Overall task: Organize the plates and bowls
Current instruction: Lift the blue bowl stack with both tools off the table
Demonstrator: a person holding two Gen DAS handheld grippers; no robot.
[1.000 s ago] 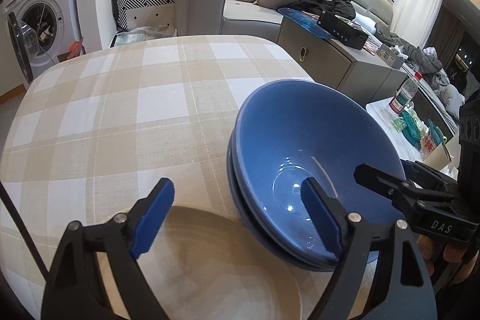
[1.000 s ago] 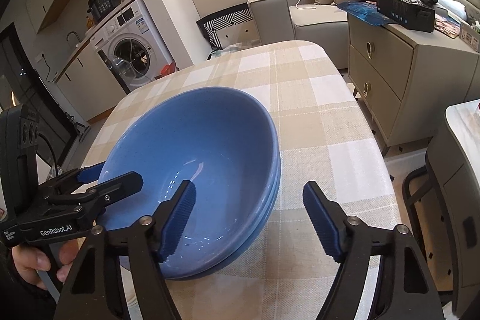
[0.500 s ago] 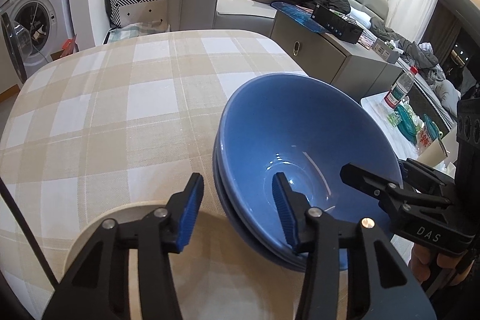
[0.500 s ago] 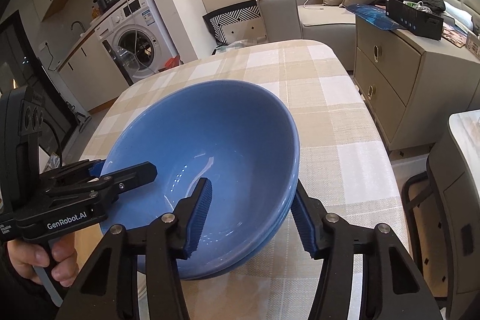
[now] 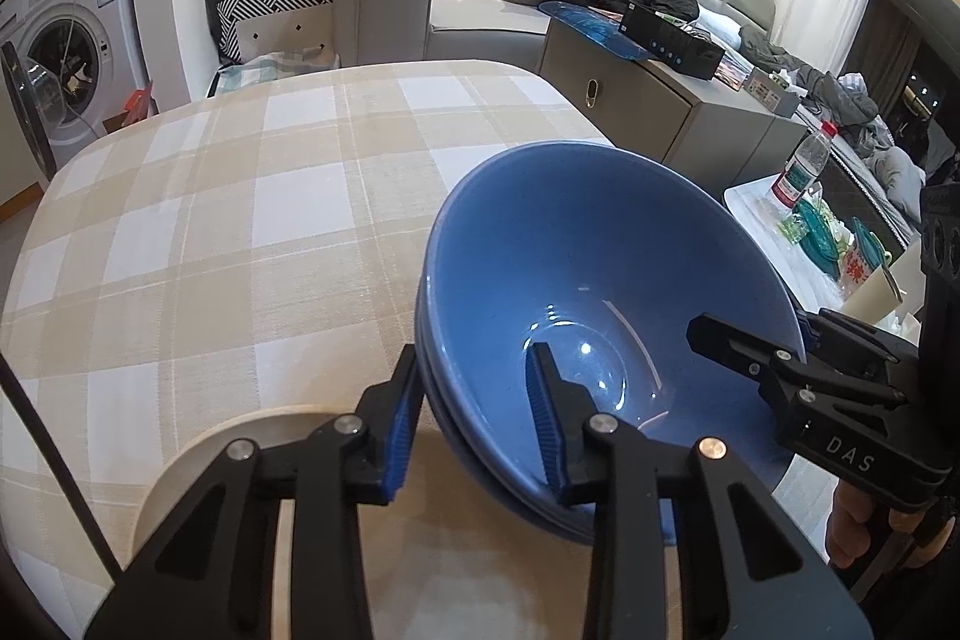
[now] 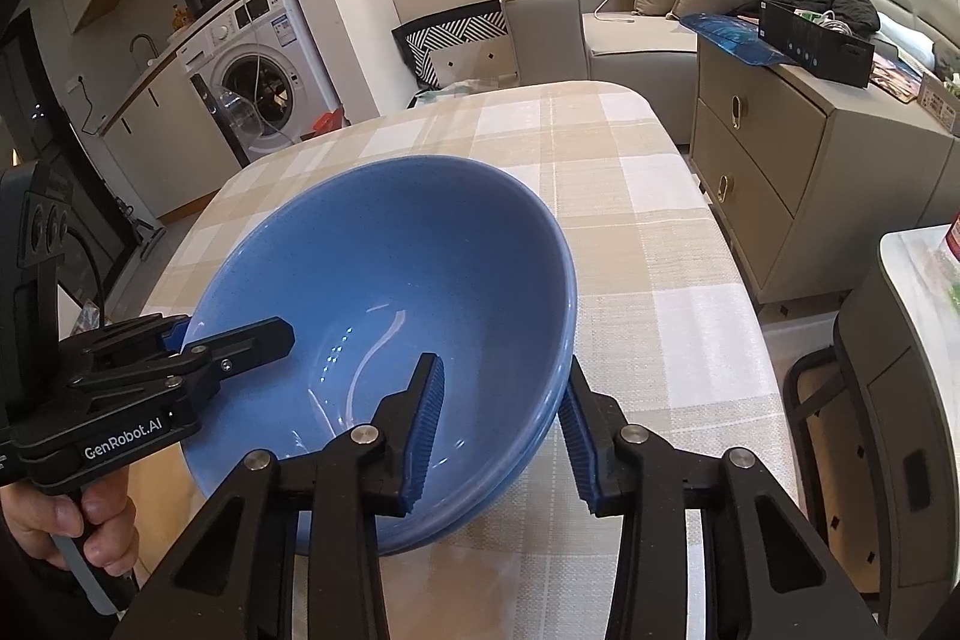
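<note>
Blue ribbed pads [image 5: 401, 421] on the left gripper [image 5: 474, 421] straddle the near-left rim of the blue bowls [image 5: 600, 292], one pad outside the wall and one inside, and the jaws are closing on that rim; the outer pad looks to be just touching, the inner one not quite. The right gripper [image 6: 501, 430] does the same on the opposite side, one finger inside the top bowl and one against the outer wall, also closing, with the stacked rims between its pads. Two bowls sit nested, the lower one showing only as a second rim line below the upper. They rest at the near part of the table [image 5: 210, 220], on its beige checked cloth, with a pale round plate [image 5: 198, 466] touching or slightly under the stack on the left gripper's side; which, I cannot tell. A hand [image 6: 66, 520] holds the left gripper's handle. These bowls look like glazed ceramic: stiff, fairly heavy as a pair, slick under rubber and liable to chip or break if dropped. Pinching both rims together on opposite sides seems the sound hold, since a grip on the upper rim alone could leave the lower bowl behind.
</note>
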